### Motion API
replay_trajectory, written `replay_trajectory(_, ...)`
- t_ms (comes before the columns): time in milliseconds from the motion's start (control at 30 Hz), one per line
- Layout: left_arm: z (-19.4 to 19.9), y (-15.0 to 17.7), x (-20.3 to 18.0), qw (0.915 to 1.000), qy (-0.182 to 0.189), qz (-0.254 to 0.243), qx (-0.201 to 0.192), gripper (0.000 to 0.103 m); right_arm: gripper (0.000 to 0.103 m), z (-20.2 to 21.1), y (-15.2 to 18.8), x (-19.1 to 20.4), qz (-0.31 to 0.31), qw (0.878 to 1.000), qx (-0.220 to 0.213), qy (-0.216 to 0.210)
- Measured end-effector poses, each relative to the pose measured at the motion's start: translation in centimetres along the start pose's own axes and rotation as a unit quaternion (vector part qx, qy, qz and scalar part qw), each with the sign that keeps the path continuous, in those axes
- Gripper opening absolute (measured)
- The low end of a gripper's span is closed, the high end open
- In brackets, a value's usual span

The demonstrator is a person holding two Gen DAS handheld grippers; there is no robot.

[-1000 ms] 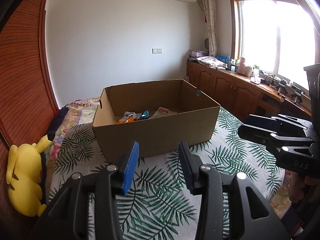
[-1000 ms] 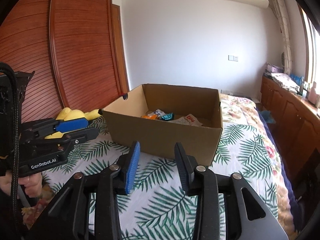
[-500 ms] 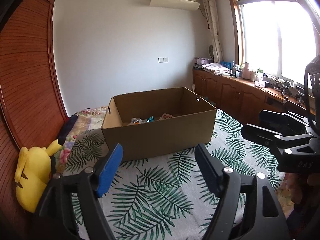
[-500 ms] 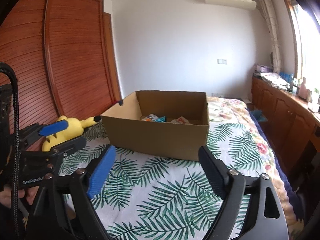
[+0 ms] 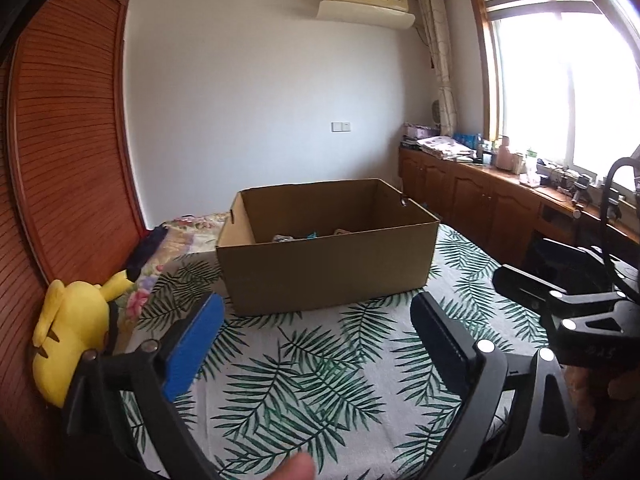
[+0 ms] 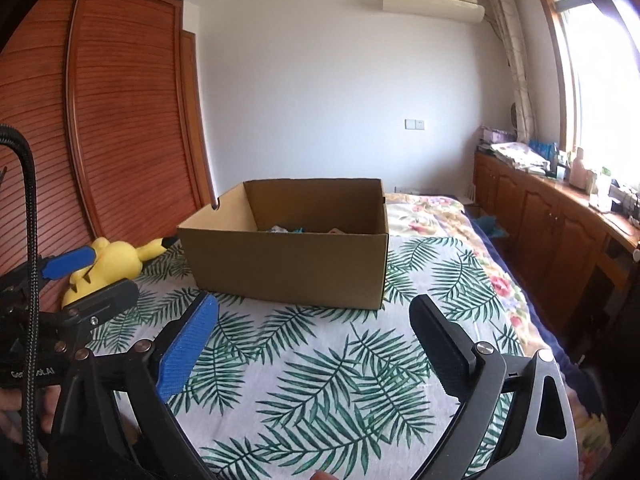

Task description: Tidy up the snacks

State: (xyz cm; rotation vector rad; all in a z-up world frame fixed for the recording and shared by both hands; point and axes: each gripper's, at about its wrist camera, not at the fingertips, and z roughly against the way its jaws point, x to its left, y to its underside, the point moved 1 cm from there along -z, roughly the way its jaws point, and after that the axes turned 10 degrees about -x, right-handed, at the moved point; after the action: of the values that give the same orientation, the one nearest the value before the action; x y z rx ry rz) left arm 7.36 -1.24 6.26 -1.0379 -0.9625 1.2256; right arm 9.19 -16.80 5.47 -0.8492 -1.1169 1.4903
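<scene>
The left gripper [image 5: 316,328], a black two-finger claw with one blue pad and one black pad, is spreading its jaws wide with nothing between them, and the right gripper [image 6: 314,330], built the same way, is likewise opening on empty air; both are hovering over the white bedspread printed with green palm leaves [image 6: 320,380], short of the box. Just beyond the fingertips, the open brown cardboard box [image 5: 328,272] is sitting on that bedspread, and a few crinkled snack packets in white, teal and orange [image 5: 308,236] are lying at its bottom, only their tops peeking over the near wall. No loose snack is showing anywhere on the printed cloth between the claws and the box, so the gathering is looking largely finished, though the bed beneath and behind the claws is staying hidden from both views. A yellow plush toy [image 6: 106,270] is resting beside the slatted wooden wardrobe [image 6: 100,120], well apart from the box
</scene>
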Motion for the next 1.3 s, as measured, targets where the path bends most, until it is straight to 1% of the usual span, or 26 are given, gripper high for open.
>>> replay_trajectory(67,0.1,0.2,0.0,1.0000,-0.006,0.002,0.004,0.095,0.098,0.4,0.2,0.1,0.001,1.000,-0.005,0.005)
replay_trajectory(200,0.5,0.8,0.3,0.9999,-0.006,0.013,0.001,0.095,0.098,1.2,0.5,0.2,-0.005,1.000,-0.011,0.009)
replay_trajectory(400,0.5,1.6,0.7,0.9997,-0.009,0.023,0.010,0.095,0.098,1.7,0.8,0.4,0.001,1.000,-0.014,0.014)
replay_trajectory(533,0.2,2.1,1.0,0.9995,-0.008,0.027,0.016,0.095,0.098,2.2,0.8,0.4,0.002,1.000,-0.024,0.020)
replay_trajectory(1300,0.4,2.0,1.0,0.9995,-0.012,0.024,0.014,0.095,0.098,2.0,1.1,0.0,0.000,1.000,-0.017,0.022)
